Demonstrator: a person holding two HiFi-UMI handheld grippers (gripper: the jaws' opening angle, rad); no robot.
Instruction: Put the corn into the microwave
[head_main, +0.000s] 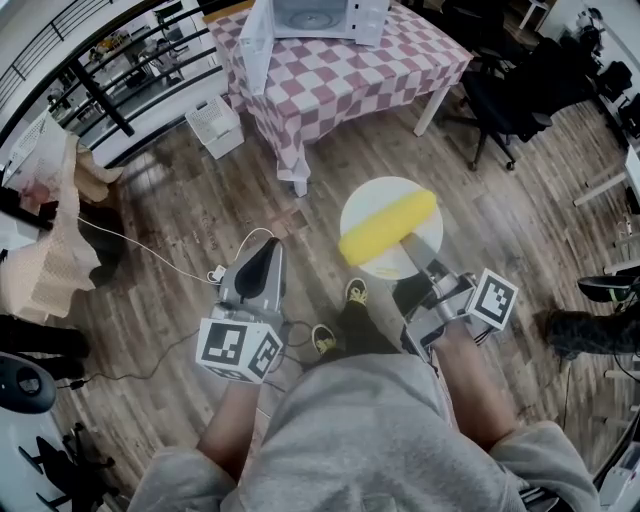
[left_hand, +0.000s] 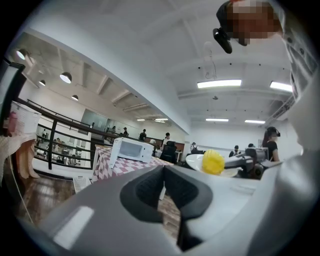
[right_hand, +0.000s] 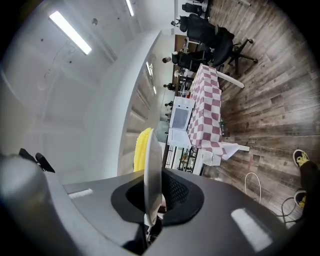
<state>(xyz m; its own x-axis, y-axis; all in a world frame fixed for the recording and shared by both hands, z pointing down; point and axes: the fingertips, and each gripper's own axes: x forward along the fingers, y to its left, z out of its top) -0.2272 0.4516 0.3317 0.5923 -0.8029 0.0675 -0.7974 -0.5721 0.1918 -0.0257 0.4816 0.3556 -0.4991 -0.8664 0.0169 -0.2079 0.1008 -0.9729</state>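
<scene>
A yellow corn cob (head_main: 388, 227) lies across a white plate (head_main: 372, 199), carried above the wooden floor. My right gripper (head_main: 417, 262) is shut on the plate's near rim; in the right gripper view the plate (right_hand: 152, 170) stands edge-on between the jaws with the corn (right_hand: 142, 148) behind it. My left gripper (head_main: 262, 256) is shut and holds nothing; in its own view the jaws meet with no gap. The white microwave (head_main: 318, 17) stands on a red-checked table (head_main: 340, 75) ahead, its door (head_main: 257, 40) swung open. It also shows as the microwave (left_hand: 131, 149) with the corn (left_hand: 213, 162) to its right.
A white basket (head_main: 215, 126) sits by the table's left leg. Black office chairs (head_main: 500, 100) stand to the right of the table. A white cable (head_main: 160, 250) trails over the floor at left. A railing (head_main: 120, 70) runs along the far left. My feet (head_main: 355, 293) show below.
</scene>
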